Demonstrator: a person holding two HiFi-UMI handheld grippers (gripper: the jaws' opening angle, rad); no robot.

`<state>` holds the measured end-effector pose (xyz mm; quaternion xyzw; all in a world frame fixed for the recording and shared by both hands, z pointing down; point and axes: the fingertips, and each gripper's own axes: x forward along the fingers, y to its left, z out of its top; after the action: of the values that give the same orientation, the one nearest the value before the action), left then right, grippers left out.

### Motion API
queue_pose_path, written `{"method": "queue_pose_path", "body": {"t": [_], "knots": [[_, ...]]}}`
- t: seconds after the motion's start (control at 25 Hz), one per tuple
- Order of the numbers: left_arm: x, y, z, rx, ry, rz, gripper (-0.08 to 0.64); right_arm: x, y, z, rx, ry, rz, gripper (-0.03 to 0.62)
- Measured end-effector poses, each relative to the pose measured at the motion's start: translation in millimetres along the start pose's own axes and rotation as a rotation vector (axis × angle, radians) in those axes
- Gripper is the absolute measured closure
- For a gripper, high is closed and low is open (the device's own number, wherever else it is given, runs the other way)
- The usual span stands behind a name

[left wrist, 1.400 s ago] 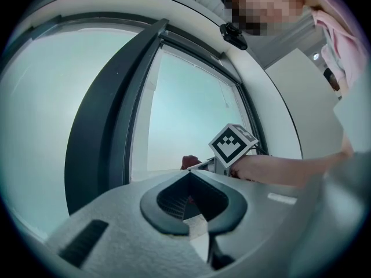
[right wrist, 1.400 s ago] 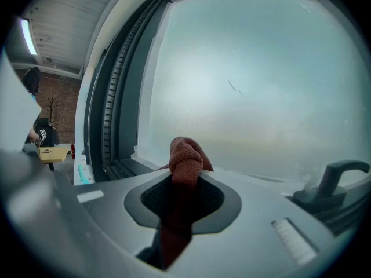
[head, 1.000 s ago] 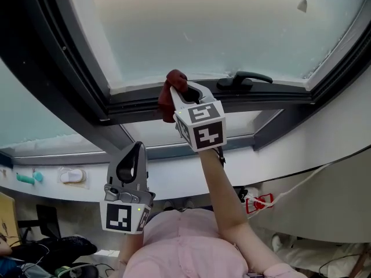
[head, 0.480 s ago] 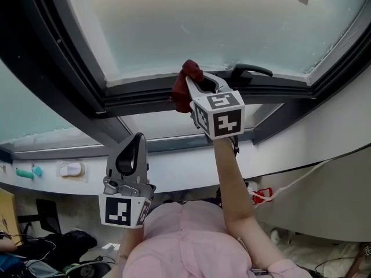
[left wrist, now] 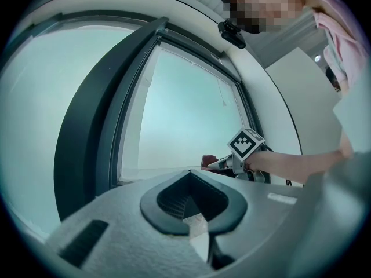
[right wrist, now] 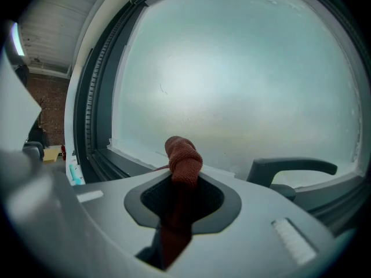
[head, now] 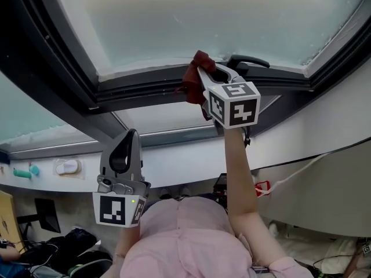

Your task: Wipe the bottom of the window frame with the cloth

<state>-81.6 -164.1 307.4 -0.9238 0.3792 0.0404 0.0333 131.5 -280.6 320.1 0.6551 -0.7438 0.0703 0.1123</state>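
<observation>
The red cloth (head: 194, 80) is clamped in the right gripper (head: 204, 79) and pressed onto the bottom rail of the window frame (head: 145, 87), just left of the handle (head: 249, 62), seemingly so its bunched end rubs the rail. The left gripper (head: 128, 141) is held low and idle, its jaws together on nothing. No writing can be read.

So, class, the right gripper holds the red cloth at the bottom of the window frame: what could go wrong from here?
1. The cloth sits just left of the window handle; wiping rightward, it or the right gripper may catch there.
2. Only a small bunch pokes past the fingers, so they could scrape the frame.
</observation>
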Motion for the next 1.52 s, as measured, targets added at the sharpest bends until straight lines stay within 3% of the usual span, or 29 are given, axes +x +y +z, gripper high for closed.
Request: {"method": "queue_pose_path", "body": {"t": [0.8,0.96,1.2,1.52], "knots": [[-1.5,10.8,0.0,-0.001,-0.009,-0.014,0.566,0.6,-2.8,-0.4,-0.054,-0.001,-0.004,0.515],[-5.6,15.1,-1.5,-0.003,-0.006,-0.002,0.566,-8.3,5.6,10.4,-0.06,-0.055,-0.02,0.518],[-14.1,27.8,2.9,0.003,-0.009,0.025,0.566,-35.1,67.3,65.6,-0.05,-0.309,0.02,0.518],[-42.4,50.8,7.0,0.007,-0.009,0.089,0.566,-12.4,188.9,72.4,-0.095,-0.307,0.23,0.518]]}}
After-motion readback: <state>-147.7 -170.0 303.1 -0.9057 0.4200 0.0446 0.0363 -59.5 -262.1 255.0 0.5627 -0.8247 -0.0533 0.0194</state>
